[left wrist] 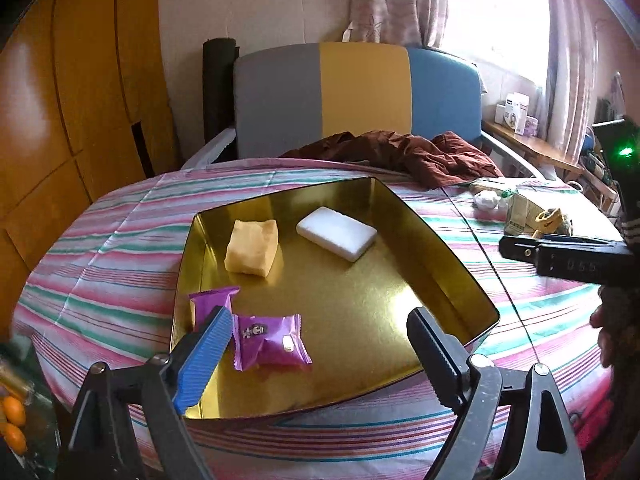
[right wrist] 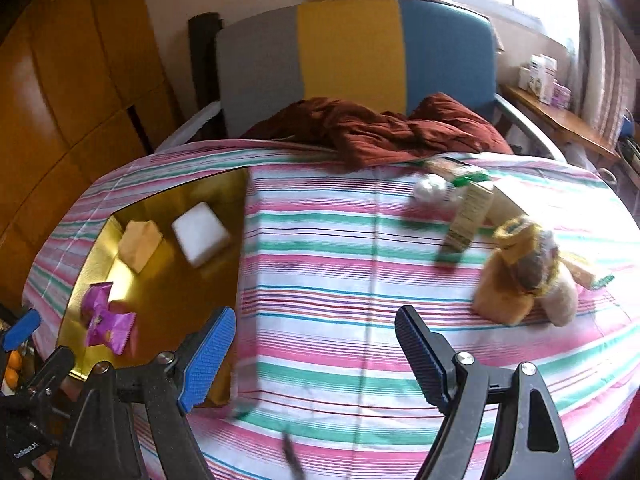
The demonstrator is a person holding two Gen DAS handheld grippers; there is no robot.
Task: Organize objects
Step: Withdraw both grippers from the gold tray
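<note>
Both tongs stand wide apart and hold nothing. Left tongs hang over the near end of the gold tray, one purple packet lying loose between the fingers, a second purple packet beside it. Farther back in the tray lie a yellow block and a white block. Right tongs hover over the striped cloth of the worktop, right of the tray, with a yellow pouch and a small carton well off to their right.
</note>
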